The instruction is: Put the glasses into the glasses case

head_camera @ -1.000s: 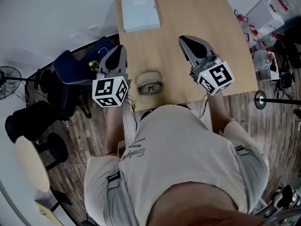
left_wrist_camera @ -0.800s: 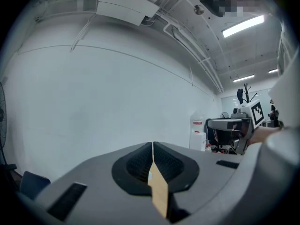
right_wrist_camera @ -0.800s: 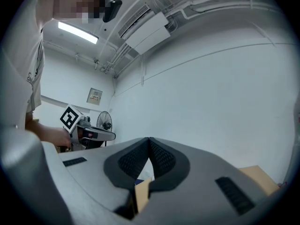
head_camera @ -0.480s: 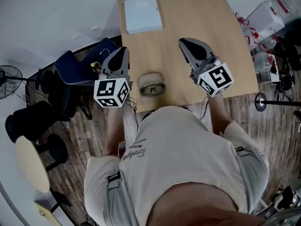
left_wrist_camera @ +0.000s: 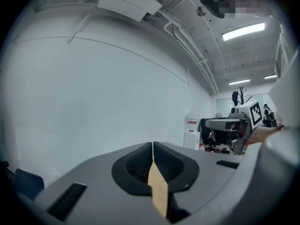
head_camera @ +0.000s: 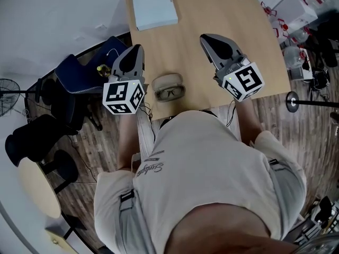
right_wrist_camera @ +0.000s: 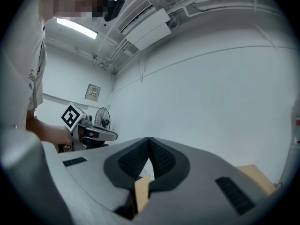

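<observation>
In the head view an open beige glasses case (head_camera: 167, 81) lies near the front edge of the wooden table (head_camera: 212, 15), and a pair of dark-framed glasses (head_camera: 169, 93) rests in its nearer half. My left gripper (head_camera: 136, 51) hovers left of the case, shut and empty, pointing away from me. My right gripper (head_camera: 206, 38) is held to the right of the case, also shut with nothing in it. Both gripper views look up at a white wall; the left gripper (left_wrist_camera: 153, 145) and right gripper (right_wrist_camera: 149, 140) show their jaws pressed together.
A white flat box (head_camera: 154, 7) lies at the table's far left corner. A dark blue chair (head_camera: 85, 73) stands left of the table. Clutter, bottles and a stand (head_camera: 296, 46) crowd the floor at the right. A round stool (head_camera: 34, 187) is at lower left.
The view has shifted slightly; both grippers stay on either side of the case, jaws shut. The case and glasses have not moved on the table.
</observation>
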Action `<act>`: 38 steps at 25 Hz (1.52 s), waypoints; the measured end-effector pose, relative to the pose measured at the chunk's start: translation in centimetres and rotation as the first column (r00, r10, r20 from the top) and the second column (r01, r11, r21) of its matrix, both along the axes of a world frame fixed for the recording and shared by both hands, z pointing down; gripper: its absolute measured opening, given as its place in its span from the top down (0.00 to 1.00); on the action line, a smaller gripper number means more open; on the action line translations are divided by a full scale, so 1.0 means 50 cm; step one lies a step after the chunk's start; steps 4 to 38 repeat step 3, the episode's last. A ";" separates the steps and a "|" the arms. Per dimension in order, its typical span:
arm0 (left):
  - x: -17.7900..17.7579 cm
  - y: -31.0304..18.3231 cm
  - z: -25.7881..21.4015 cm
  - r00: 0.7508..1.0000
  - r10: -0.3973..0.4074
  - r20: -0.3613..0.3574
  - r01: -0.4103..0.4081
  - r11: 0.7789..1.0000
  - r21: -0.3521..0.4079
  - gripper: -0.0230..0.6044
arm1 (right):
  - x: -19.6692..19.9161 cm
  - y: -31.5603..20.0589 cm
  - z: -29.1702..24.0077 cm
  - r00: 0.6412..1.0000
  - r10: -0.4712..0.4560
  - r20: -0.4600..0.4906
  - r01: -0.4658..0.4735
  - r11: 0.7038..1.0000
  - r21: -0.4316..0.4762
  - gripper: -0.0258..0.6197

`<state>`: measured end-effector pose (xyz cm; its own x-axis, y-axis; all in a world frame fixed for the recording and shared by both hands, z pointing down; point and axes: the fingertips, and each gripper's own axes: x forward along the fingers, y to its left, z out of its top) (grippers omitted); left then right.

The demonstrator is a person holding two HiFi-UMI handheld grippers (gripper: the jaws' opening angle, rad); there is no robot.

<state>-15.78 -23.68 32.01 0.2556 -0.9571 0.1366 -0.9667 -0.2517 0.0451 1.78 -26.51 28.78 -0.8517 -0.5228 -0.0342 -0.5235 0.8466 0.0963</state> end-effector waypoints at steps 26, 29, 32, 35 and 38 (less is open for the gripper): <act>0.003 -0.003 0.000 1.000 0.008 0.000 -0.008 1.000 0.002 0.94 | 0.003 -0.002 0.002 1.000 0.008 -0.001 -0.008 1.000 -0.002 0.97; 0.003 -0.003 0.000 1.000 0.008 0.000 -0.008 1.000 0.002 0.94 | 0.003 -0.002 0.002 1.000 0.008 -0.001 -0.008 1.000 -0.002 0.97; 0.003 -0.003 0.000 1.000 0.008 0.000 -0.008 1.000 0.002 0.94 | 0.003 -0.002 0.002 1.000 0.008 -0.001 -0.008 1.000 -0.002 0.97; 0.003 -0.003 0.000 1.000 0.008 0.000 -0.008 1.000 0.002 0.94 | 0.003 -0.002 0.002 1.000 0.008 -0.001 -0.008 1.000 -0.002 0.97; 0.003 -0.003 0.000 1.000 0.008 0.000 -0.008 1.000 0.002 0.94 | 0.003 -0.002 0.002 1.000 0.008 -0.001 -0.008 1.000 -0.002 0.97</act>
